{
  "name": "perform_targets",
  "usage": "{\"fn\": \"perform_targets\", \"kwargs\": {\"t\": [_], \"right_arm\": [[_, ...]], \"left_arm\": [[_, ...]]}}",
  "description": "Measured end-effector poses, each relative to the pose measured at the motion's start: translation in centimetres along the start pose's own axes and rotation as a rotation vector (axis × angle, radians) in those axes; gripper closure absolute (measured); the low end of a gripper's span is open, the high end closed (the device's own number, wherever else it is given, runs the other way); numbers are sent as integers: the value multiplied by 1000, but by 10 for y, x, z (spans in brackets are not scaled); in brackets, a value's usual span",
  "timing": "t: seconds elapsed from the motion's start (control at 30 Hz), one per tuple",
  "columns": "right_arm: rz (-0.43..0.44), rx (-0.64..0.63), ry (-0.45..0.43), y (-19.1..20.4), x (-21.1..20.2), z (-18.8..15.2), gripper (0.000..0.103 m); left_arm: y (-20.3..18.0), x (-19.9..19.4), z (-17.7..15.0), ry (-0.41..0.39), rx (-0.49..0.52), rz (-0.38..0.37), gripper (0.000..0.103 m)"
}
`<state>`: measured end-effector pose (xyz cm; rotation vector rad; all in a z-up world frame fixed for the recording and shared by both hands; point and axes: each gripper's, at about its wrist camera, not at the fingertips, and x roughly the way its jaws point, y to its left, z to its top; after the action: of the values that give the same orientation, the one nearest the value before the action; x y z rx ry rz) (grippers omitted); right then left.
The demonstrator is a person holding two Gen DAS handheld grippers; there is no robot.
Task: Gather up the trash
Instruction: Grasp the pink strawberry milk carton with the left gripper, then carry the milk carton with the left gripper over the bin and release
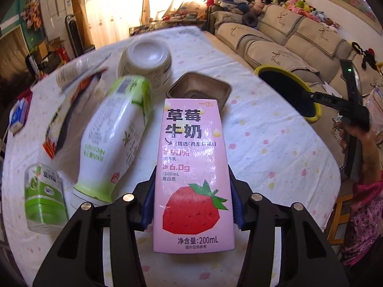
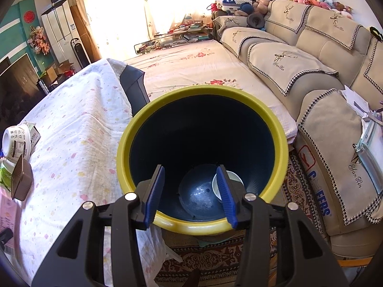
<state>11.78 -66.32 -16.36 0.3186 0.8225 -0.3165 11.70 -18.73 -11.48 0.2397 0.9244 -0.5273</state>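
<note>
A pink strawberry milk carton (image 1: 194, 167) lies on the table between the blue pads (image 1: 149, 201) of my left gripper (image 1: 192, 184), which press on its two long sides. My right gripper (image 2: 190, 169) hangs open over the mouth of a dark bin with a yellow rim (image 2: 203, 227), nothing between its fingers. A white cup (image 2: 231, 179) lies at the bin's bottom. In the left wrist view the bin (image 1: 287, 88) stands past the table's right edge, with the right gripper (image 1: 335, 102) reaching over it in a person's hand.
On the flowered tablecloth (image 1: 263, 143) lie a white-and-green bottle (image 1: 115, 138), an upturned white cup (image 1: 146, 59), a brown plastic tray (image 1: 198, 91), a small green bottle (image 1: 44, 196), wrappers (image 1: 64, 119) and a small blue-white carton (image 1: 18, 117). A beige sofa (image 2: 311, 71) runs along the right.
</note>
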Motion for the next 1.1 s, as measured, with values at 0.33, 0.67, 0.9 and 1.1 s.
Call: {"fn": "perform_targets", "kwargs": {"t": [0.33, 0.67, 0.9, 1.1], "right_arm": [[-38, 47, -64, -36, -34, -4, 60], [-82, 107, -81, -79, -51, -10, 60], [-94, 136, -48, -100, -45, -15, 59], [-86, 138, -46, -99, -44, -15, 58]], "left_arm": [[-73, -19, 75, -76, 190, -163, 53], [-188, 78, 175, -31, 351, -254, 52], [-232, 170, 211, 88, 357, -217, 52], [-229, 190, 213, 87, 326, -195, 40]]}}
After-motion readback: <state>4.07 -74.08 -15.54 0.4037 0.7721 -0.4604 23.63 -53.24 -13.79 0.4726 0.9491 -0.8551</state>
